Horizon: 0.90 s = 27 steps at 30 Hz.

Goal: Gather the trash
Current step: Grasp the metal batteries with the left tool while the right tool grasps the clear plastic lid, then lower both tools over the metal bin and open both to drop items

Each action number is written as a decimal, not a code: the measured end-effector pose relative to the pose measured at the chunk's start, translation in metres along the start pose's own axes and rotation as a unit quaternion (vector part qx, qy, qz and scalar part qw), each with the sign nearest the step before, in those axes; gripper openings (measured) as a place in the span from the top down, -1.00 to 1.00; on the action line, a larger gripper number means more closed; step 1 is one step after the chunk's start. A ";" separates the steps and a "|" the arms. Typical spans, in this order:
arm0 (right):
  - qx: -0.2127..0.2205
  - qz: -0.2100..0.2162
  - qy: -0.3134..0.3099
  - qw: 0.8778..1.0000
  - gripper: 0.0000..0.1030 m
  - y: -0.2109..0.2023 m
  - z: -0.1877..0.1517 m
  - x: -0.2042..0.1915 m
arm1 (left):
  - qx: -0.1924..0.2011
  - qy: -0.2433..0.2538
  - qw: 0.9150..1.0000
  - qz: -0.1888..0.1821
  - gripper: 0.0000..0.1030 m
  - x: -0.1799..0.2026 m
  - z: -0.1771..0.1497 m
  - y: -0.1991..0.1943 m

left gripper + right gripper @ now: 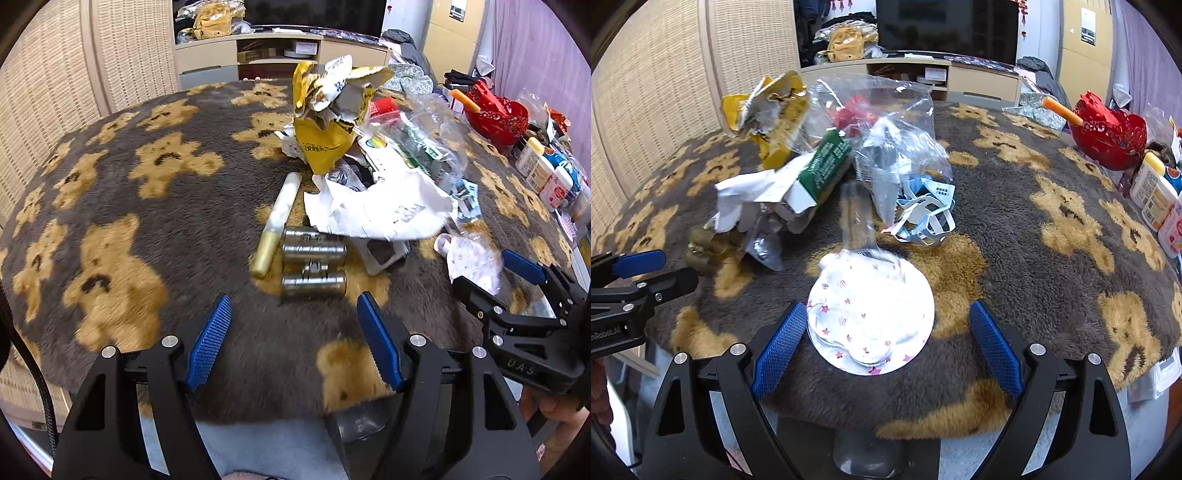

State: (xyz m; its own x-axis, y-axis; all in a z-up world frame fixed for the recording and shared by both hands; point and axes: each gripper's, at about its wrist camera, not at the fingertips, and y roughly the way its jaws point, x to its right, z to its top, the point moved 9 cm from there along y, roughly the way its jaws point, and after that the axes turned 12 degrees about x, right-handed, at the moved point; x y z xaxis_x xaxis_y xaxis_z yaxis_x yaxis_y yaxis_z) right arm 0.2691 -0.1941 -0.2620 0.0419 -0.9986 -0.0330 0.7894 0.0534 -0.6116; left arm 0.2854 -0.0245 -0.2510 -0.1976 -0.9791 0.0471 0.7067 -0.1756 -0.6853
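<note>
On the bear-patterned blanket (pixel 155 229), two grippers spread wide over a heap of trash.

The left gripper (pixel 293 341) hangs with its two blue pads apart and nothing between them, just short of two metal cans (pixel 314 264) lying side by side, one cream-and-gold tube (pixel 277 225) beside them. The right gripper (pixel 888 343) is also spread, and one round white mask with small stars (pixel 871 317) lies on the blanket between its pads, close to the left one; I cannot tell if they touch. Behind it the pile holds one crumpled yellow bag (pixel 772 114), one green-and-white carton (pixel 816 173), one clear plastic bag (pixel 886 147) and white crumpled paper (pixel 384 206). One red basket (pixel 1108 133) sits well apart at the right edge.
</note>
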 end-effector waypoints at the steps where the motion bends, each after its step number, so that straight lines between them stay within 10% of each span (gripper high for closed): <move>1: -0.001 -0.002 0.000 1.000 -0.74 0.002 -0.001 0.002 | -0.002 0.000 1.000 0.000 -0.29 0.001 0.000 0.003; 5: 0.005 -0.001 -0.002 1.000 -0.65 0.008 -0.001 0.004 | -0.009 -0.005 1.000 -0.006 -0.14 0.003 0.000 0.019; 9: 0.012 0.000 0.003 1.000 0.00 0.008 0.003 0.008 | -0.002 0.008 1.000 0.004 0.05 0.003 0.001 0.026; 27: -0.003 0.027 0.029 0.999 0.05 -0.058 -0.028 0.012 | 0.003 -0.007 0.999 -0.034 0.28 0.021 -0.052 -0.046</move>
State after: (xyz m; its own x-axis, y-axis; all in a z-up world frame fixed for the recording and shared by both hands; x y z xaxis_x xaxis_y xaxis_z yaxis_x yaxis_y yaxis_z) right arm 0.2067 -0.2091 -0.2488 0.0479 -0.9926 -0.1120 0.7830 0.1069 -0.6128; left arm 0.2133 -0.0314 -0.2559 -0.2351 -0.9665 0.1034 0.6968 -0.2418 -0.6753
